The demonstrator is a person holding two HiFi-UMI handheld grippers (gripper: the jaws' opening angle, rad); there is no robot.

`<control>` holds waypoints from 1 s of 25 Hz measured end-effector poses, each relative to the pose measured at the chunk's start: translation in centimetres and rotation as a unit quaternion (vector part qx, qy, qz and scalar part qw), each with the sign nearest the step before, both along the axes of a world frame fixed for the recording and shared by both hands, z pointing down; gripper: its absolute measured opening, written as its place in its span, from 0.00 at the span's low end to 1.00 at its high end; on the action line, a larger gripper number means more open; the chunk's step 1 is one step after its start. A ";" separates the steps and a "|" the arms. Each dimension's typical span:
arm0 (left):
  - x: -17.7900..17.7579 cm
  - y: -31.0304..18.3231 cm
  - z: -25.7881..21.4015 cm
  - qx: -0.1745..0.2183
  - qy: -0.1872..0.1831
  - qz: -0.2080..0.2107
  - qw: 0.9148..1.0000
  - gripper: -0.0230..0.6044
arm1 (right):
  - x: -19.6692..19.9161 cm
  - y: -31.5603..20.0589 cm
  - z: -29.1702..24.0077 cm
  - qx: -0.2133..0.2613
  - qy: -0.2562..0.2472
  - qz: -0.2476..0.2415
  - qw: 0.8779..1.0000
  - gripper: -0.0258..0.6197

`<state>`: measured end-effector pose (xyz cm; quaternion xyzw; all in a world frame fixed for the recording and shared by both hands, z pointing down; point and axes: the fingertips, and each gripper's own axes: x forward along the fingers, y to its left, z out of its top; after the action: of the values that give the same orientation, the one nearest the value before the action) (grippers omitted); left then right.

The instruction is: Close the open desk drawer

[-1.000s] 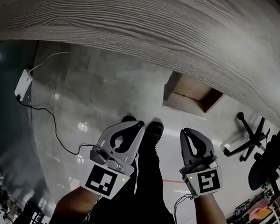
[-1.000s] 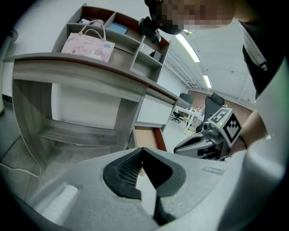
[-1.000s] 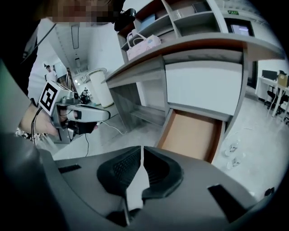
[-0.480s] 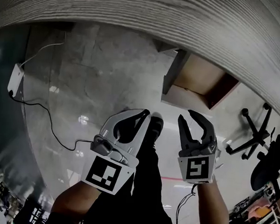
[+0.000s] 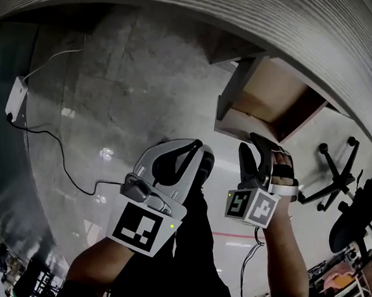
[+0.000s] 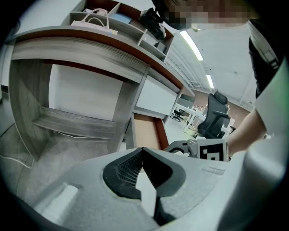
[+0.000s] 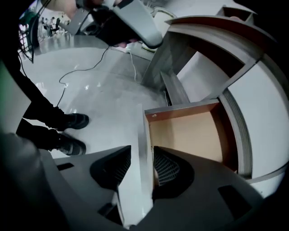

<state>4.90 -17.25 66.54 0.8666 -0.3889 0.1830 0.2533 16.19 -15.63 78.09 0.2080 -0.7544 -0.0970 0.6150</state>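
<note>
R tongs point(image 7: 141, 151) wide, just opened, astride drawer front point(image 7: 145, 133) at frame centre, pads clear. L tongs point(image 6: 142, 150) closed tip-to-tip, empty.

A glossy grey floor point(image 5: 114, 89) is carrying the scene. A white power box point(image 5: 15, 98) is lying on it at the left, and a black cable point(image 5: 53, 143) is trailing from the box across the floor. The star base of an office chair point(image 5: 334, 171) is standing at the right. The person's black shoes point(image 7: 67, 121) are standing near the middle. The wood-grain bench point(image 5: 183, 2) is standing over the floor, and a compartmented shelf unit point(image 6: 135, 27) is sitting on top of it.
</note>
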 end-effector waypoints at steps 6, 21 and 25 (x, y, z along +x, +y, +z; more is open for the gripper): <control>-0.7 0.1 0.2 0.002 0.004 -0.010 1.000 0.05 | -0.2 -0.6 1.6 0.025 0.026 -0.012 0.999 0.18; -0.9 0.9 -1.6 -0.012 0.013 -0.022 1.000 0.05 | -0.4 -0.2 -3.6 0.005 0.032 -0.041 0.999 0.14; -0.6 0.6 -3.2 -0.004 0.014 -0.016 1.000 0.05 | -0.2 -0.8 -6.2 0.003 0.024 -0.035 0.999 0.16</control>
<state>4.27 -16.68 63.37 0.8616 -0.3989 0.1682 0.2649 15.98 -16.43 71.89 0.1812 -0.7460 -0.1255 0.6285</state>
